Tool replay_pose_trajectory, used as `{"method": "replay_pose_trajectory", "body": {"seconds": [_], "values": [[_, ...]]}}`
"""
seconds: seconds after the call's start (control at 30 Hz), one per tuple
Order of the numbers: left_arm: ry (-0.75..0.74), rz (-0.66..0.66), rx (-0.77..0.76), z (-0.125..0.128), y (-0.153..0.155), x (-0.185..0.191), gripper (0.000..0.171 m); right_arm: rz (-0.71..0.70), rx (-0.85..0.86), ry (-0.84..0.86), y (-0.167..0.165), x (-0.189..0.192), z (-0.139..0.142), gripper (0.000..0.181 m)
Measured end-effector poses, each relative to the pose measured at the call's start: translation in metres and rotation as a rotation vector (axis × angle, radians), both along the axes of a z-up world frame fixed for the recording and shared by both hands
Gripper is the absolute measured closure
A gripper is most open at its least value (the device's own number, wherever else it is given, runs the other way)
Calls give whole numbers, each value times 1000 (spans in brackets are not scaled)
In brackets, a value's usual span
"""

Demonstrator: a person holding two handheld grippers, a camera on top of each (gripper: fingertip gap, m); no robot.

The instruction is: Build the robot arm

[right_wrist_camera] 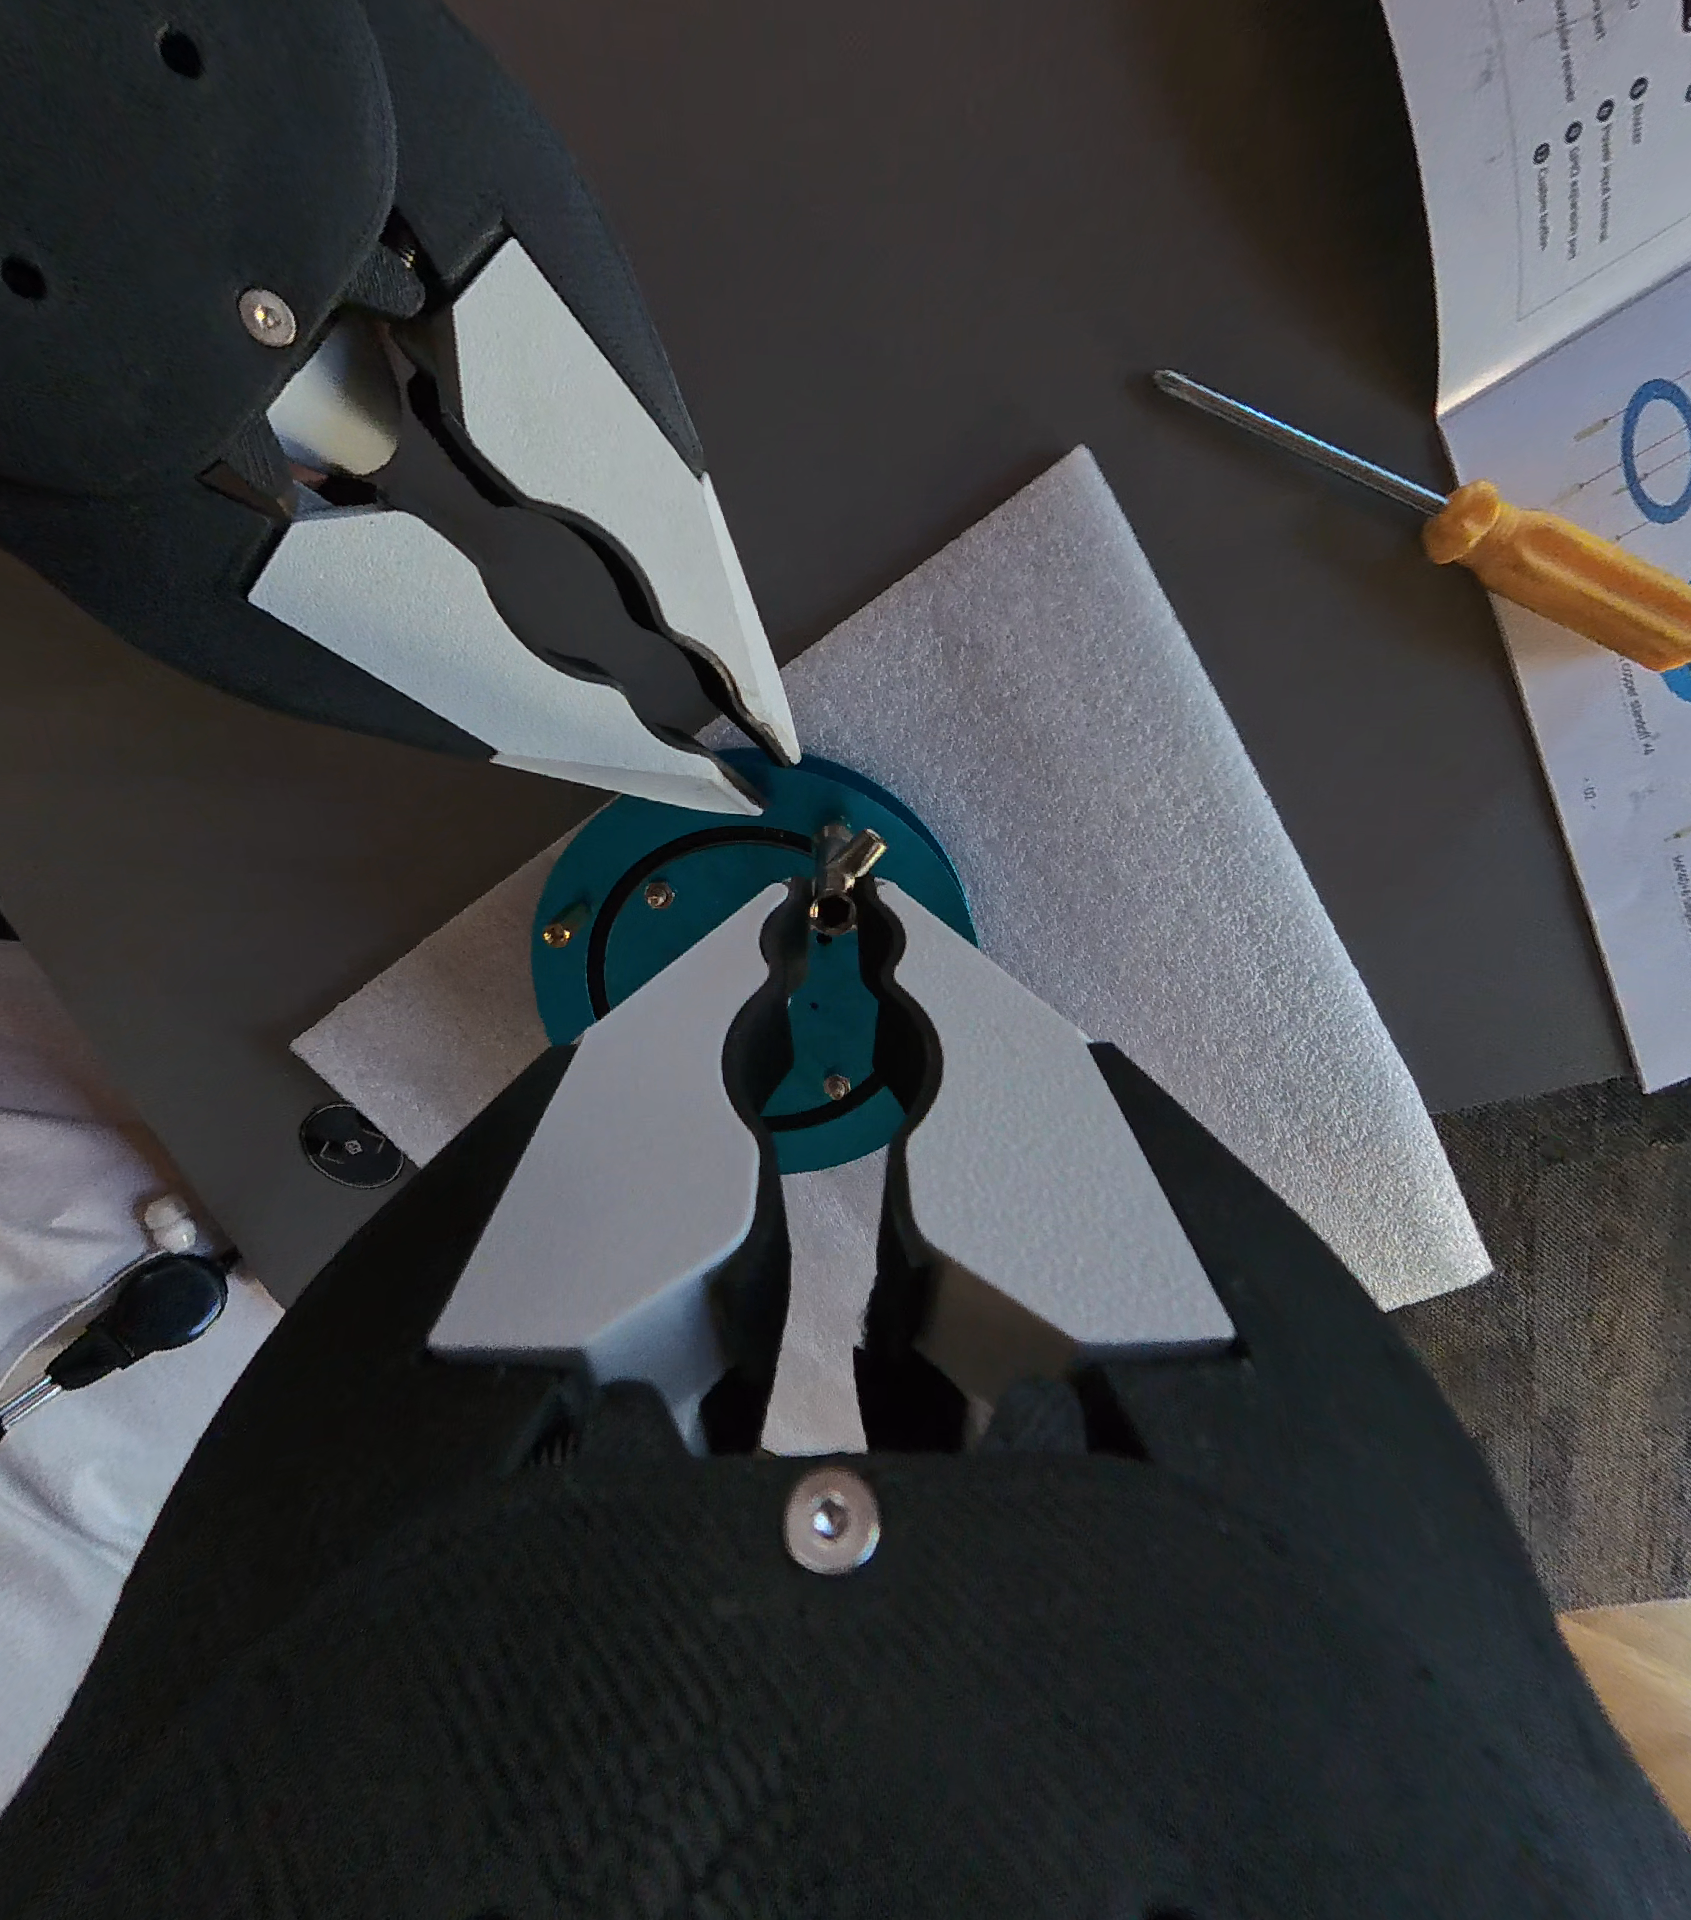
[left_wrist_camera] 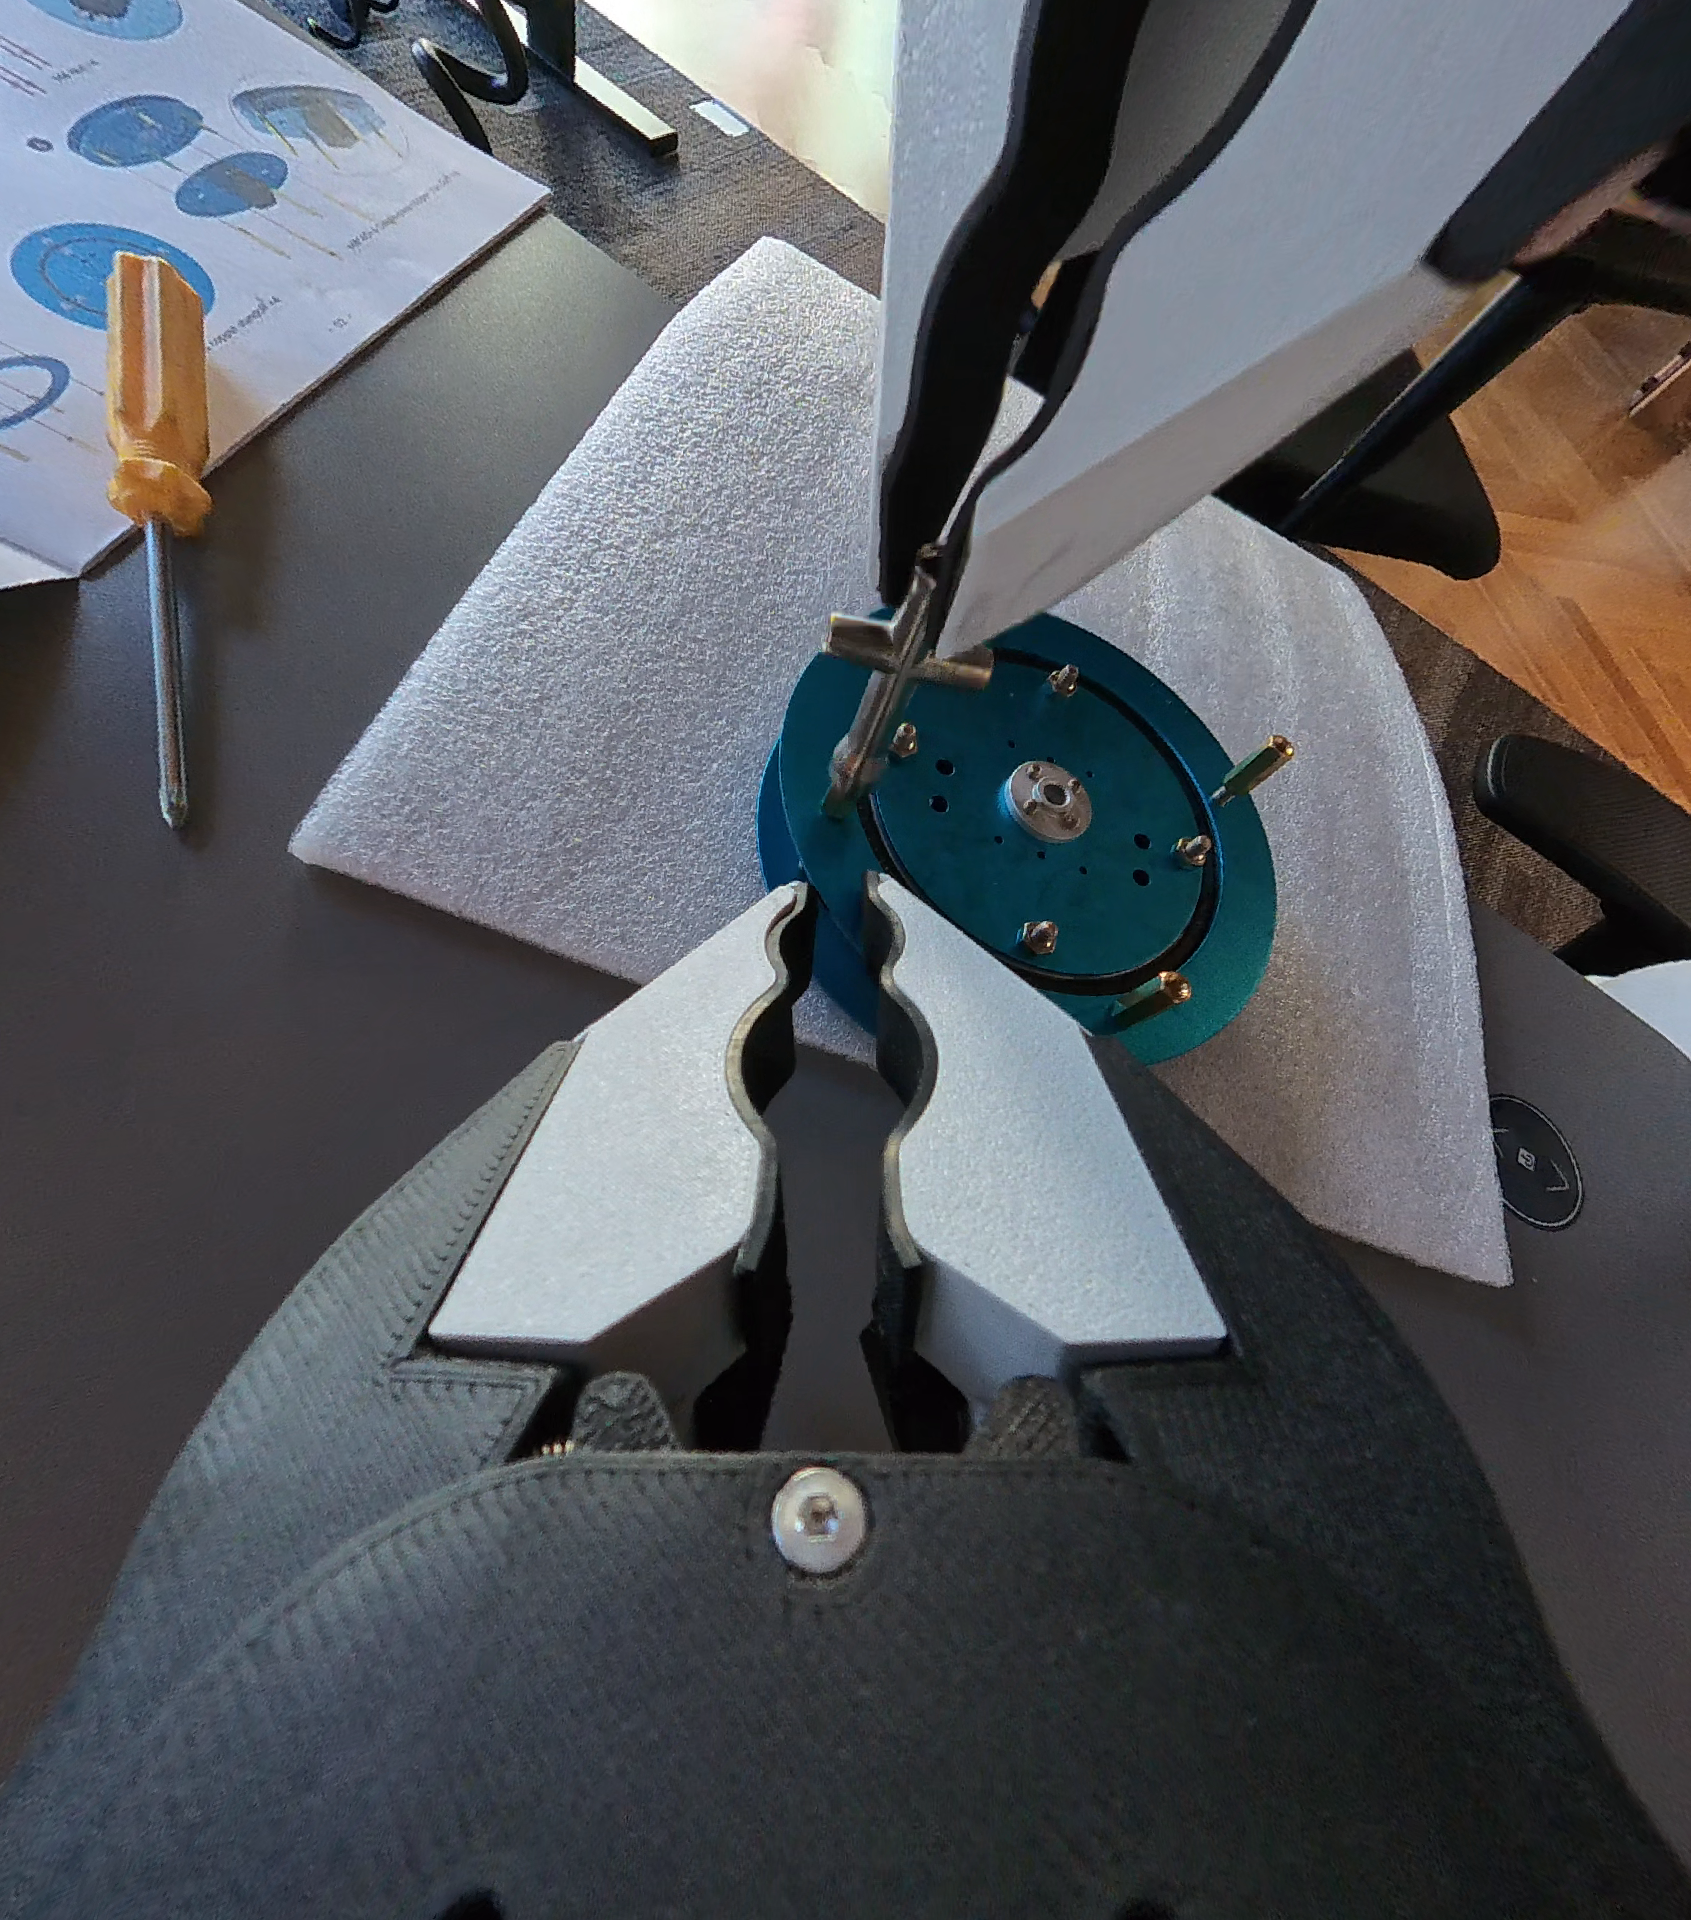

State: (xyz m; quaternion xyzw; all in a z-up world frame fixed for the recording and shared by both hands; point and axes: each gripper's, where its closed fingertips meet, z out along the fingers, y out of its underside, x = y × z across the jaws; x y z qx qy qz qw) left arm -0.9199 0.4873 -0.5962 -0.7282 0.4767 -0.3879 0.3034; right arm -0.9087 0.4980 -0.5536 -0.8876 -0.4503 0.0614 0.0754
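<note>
The right claw (right_wrist_camera: 828,914) is clamped on a small silver cross-shaped wrench (left_wrist_camera: 898,686), coming down steeply from above, and the tool's lower end sits on a brass standoff (left_wrist_camera: 836,805) at the rim of the blue round plate assembly (left_wrist_camera: 1080,831). From its own camera we look straight down the tool's hollow top end, pinched right at the fingertips. The left claw (left_wrist_camera: 833,899) reaches in low from the near side, jaws set a narrow gap apart around the edge of the blue plates; whether the tips actually bite the metal, I cannot tell. In the right wrist view that same left claw (right_wrist_camera: 779,779) slants in from the upper left, tips at the disc's rim. The assembly lies on a white foam sheet (left_wrist_camera: 612,644) on the dark tabletop (left_wrist_camera: 197,1039). More brass standoffs stand up around the outer ring. Off to the side lies an orange-handled screwdriver (left_wrist_camera: 157,416), its handle resting on an open instruction booklet (left_wrist_camera: 321,208).
</note>
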Motion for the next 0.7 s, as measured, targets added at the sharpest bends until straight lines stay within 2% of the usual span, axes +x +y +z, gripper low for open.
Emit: {"method": "replay_pose_trajectory", "body": {"seconds": [0.27, 0.43, 0.5, 0.6, 0.7], "values": [[2, -1, 1, 0, 0, 0, 164, 24, -27, 25, 0, 1, 0, 174], [2, -2, -2, 0, 0, 0, 164, 151, 8, -20, 1, 0, -4, 173], [3, -1, 1, 0, 0, 0, 164, 105, 2, -9, 2, 0, -4, 173], [6, 0, 6, 0, -1, 0, 164, -110, -65, 66, 4, -1, -4, 173], [8, 3, 10, 0, 0, 1, 163, -166, -54, 53, 6, 4, -5, 174]]}}
